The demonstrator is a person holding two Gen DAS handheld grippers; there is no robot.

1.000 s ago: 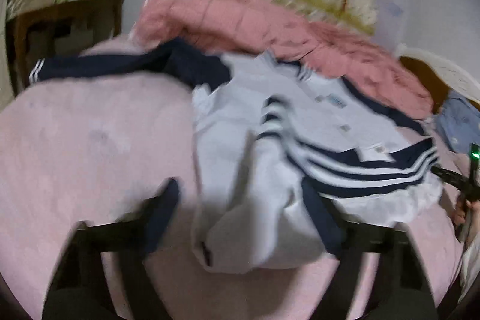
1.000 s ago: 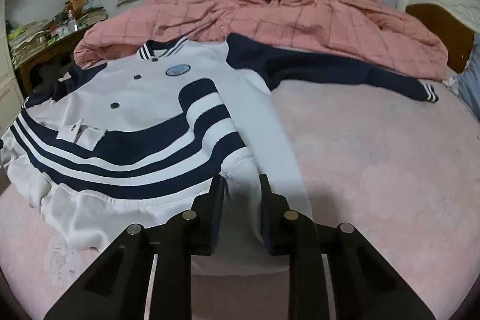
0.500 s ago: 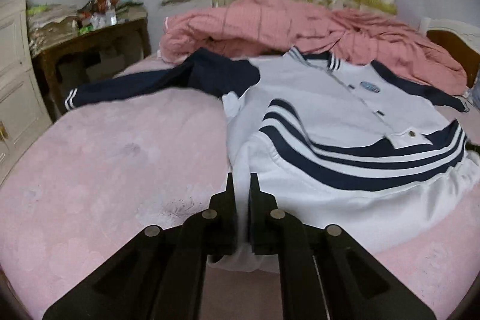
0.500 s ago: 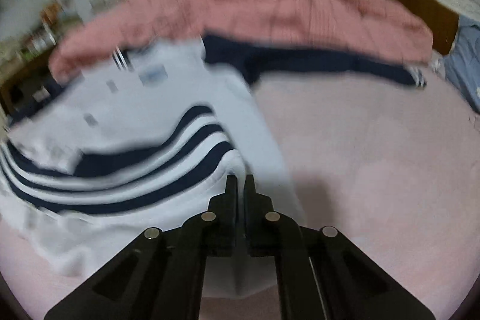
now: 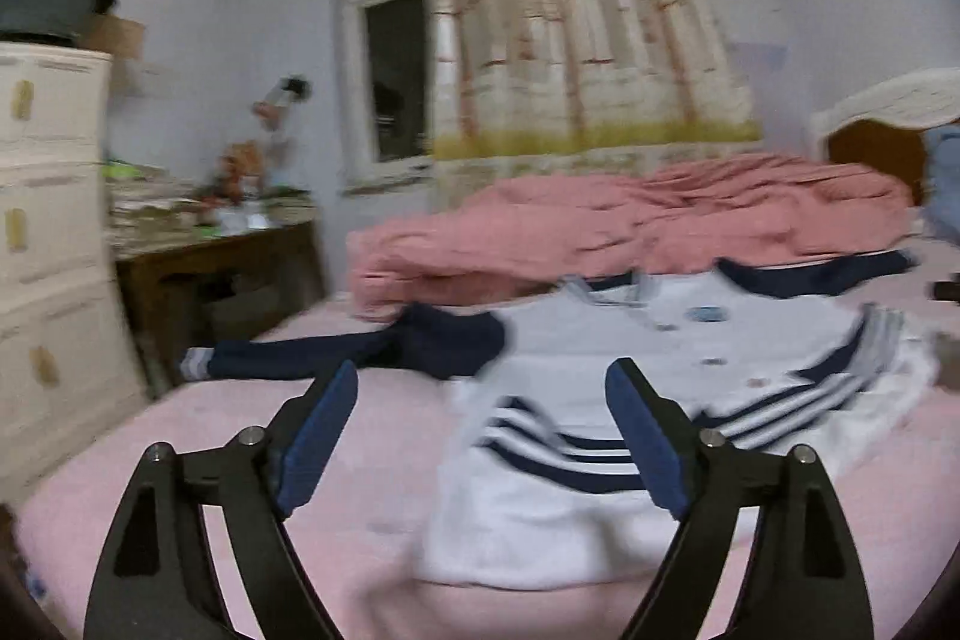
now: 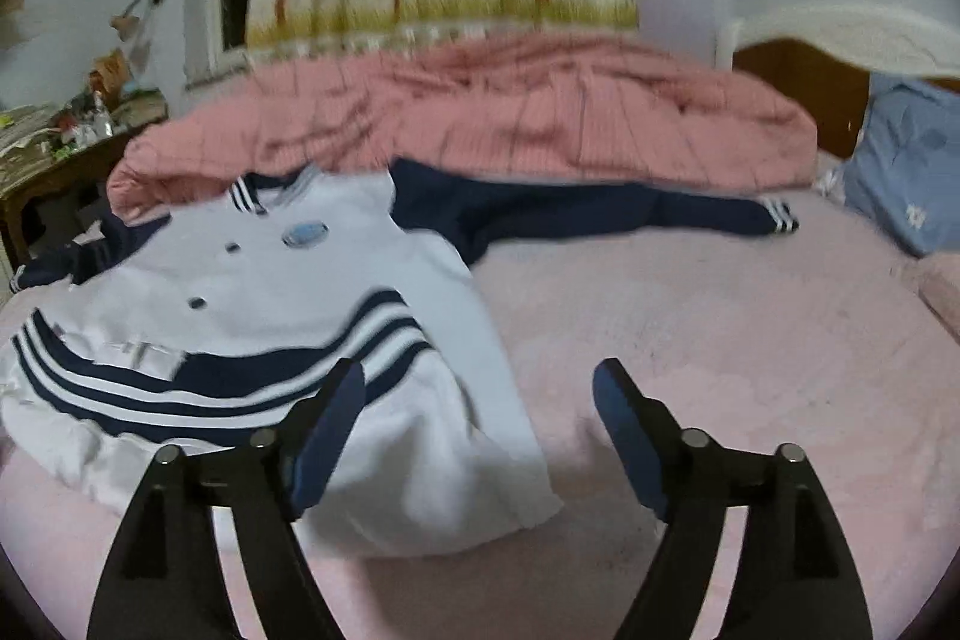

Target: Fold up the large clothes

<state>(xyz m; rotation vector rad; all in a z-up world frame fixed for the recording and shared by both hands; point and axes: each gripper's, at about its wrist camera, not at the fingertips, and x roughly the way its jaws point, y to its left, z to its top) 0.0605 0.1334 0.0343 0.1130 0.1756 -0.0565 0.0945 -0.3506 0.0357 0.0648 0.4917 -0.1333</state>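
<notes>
A white jacket [image 5: 600, 370] with navy stripes and navy sleeves lies spread front-up on the pink bed sheet [image 5: 240, 460]. Its left sleeve [image 5: 336, 355] stretches out to the left. In the right wrist view the jacket [image 6: 258, 292] lies at the left and its other navy sleeve [image 6: 600, 211] stretches right. My left gripper [image 5: 480, 436] is open and empty, raised above the jacket's near hem. My right gripper [image 6: 477, 424] is open and empty, above the jacket's near right corner.
A crumpled pink quilt [image 5: 630, 220] lies behind the jacket. A cluttered wooden desk [image 5: 210, 250] and white drawers [image 5: 48, 250] stand at the left. A blue pillow [image 6: 912, 172] and wooden headboard [image 6: 798, 94] are at the right.
Both grippers were shut on the jacket's hem half a second ago; both have opened, let go and lifted back. The jacket hem now lies flat on the bed.
</notes>
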